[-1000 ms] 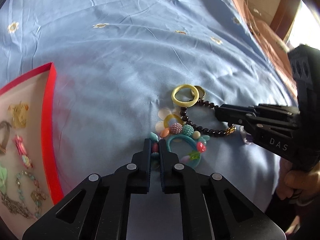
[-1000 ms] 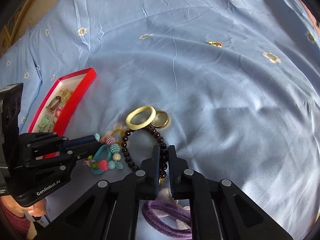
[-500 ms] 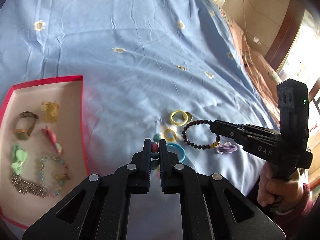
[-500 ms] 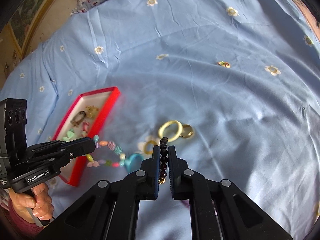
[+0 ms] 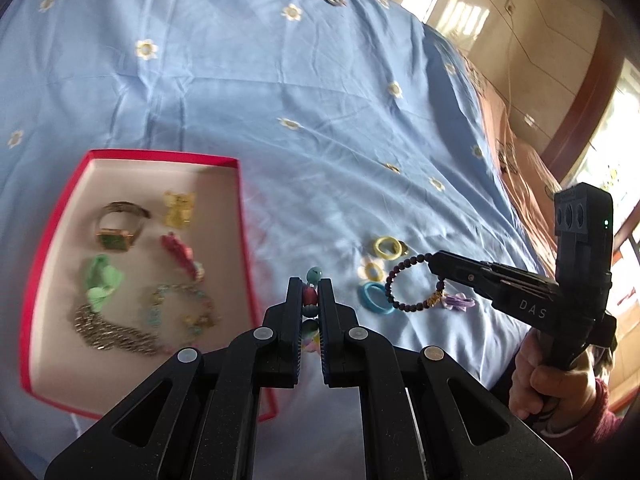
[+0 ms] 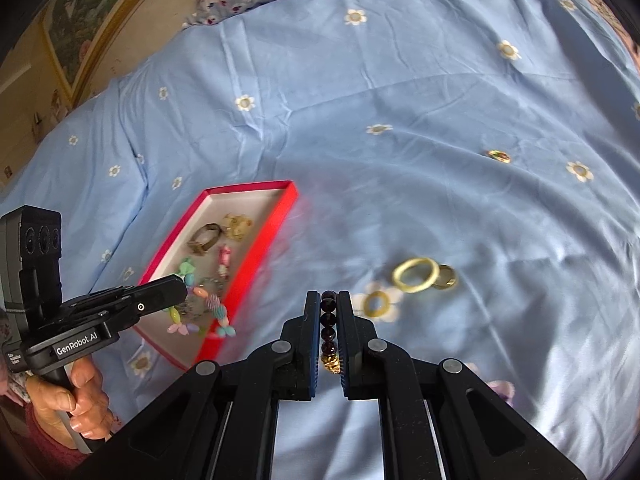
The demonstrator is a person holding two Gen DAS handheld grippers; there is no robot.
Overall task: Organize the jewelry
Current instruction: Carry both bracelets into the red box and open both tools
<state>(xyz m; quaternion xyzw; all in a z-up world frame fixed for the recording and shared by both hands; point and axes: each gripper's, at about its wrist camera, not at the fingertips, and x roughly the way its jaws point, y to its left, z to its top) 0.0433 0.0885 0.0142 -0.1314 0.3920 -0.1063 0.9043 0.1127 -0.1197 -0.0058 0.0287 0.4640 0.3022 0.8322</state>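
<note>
While both my grippers carry a bracelet each, I am mid-transfer toward the red tray (image 5: 240,216) at the left of the frame.

On the blue bedsheet (image 5: 320,100), the tray already holds several pieces; next I judge each load must come over its floor before release. My left gripper (image 5: 312,300) is clamped on the pastel bead bracelet (image 6: 208,312), my right gripper (image 6: 330,320) on the dark bead bracelet (image 5: 408,284). Motion blurs the tray's contents; the yellow ring (image 6: 414,274) and blue ring (image 5: 374,298) lie unsorted at lower right.
</note>
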